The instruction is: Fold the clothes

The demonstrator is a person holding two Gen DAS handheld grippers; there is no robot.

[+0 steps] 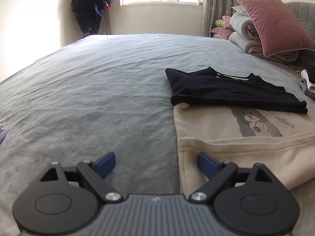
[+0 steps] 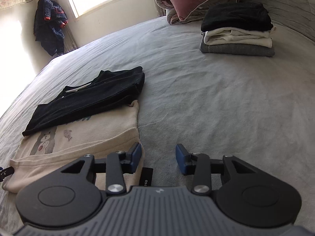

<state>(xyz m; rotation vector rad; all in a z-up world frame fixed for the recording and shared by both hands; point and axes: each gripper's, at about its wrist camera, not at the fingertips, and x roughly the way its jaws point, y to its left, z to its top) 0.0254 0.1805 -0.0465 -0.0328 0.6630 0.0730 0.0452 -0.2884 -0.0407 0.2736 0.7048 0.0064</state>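
Note:
A cream sweatshirt with a bear print [image 1: 246, 137] lies on the grey bed, its near hem folded up. It also shows in the right wrist view [image 2: 82, 137]. A folded black garment [image 1: 232, 88] lies on its far part, also in the right wrist view [image 2: 88, 100]. My left gripper [image 1: 156, 163] is open and empty at the sweatshirt's near left corner, its right finger over the cream fabric. My right gripper [image 2: 158, 155] is open and empty at the near right corner, its left finger over the fabric beside a black tag [image 2: 146, 177].
A stack of folded clothes [image 2: 238, 31] sits far right on the grey bed sheet [image 1: 88, 88]. Pink pillows and rolled quilts [image 1: 271, 23] lie at the headboard. Dark clothes [image 1: 92, 4] hang in the corner by the window. A purple item [image 1: 2, 135] lies at the left edge.

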